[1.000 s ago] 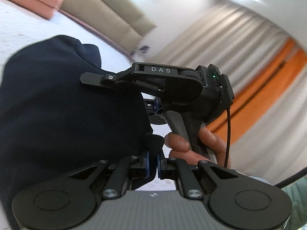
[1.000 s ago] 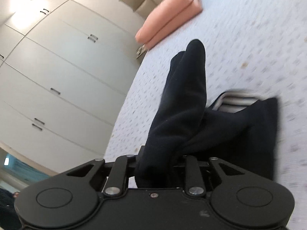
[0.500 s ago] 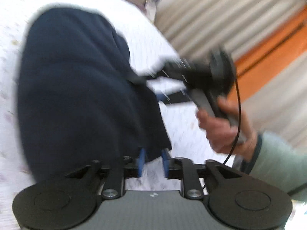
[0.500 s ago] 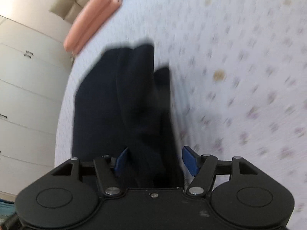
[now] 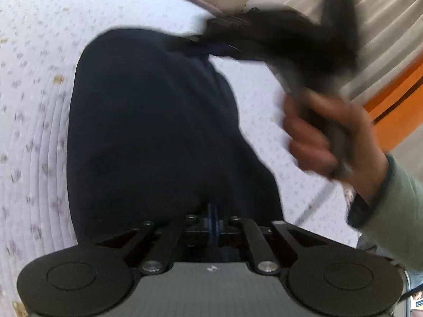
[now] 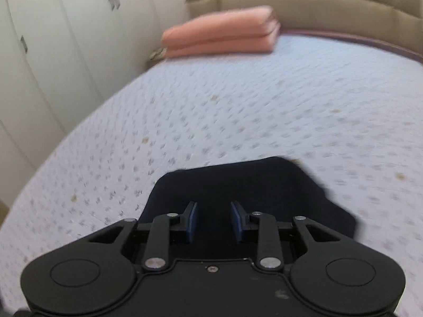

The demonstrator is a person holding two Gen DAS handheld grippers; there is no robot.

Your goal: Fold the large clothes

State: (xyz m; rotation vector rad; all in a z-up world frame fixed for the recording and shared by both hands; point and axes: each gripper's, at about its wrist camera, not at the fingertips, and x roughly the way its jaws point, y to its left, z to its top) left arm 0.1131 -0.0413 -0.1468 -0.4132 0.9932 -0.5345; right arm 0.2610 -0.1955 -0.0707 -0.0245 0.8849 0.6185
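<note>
A dark navy garment (image 5: 148,132) lies folded on the white patterned bedspread (image 5: 34,84). My left gripper (image 5: 212,211) is shut at the garment's near edge; the pads are together and I see no cloth between them. My right gripper (image 6: 213,220) is open and empty, hovering over the garment's near end (image 6: 238,182). In the left wrist view the right gripper (image 5: 211,46) is blurred, held by a hand beyond the garment's far right corner.
A folded pink blanket (image 6: 222,33) lies at the head of the bed by the beige headboard (image 6: 304,2). White wardrobe doors (image 6: 53,39) stand to the left. Grey and orange curtains (image 5: 391,79) hang at the right.
Both grippers lowered the garment onto the bed. The right gripper opened and let go of it, then drew back. The left gripper's pads closed together at the garment's edge.
</note>
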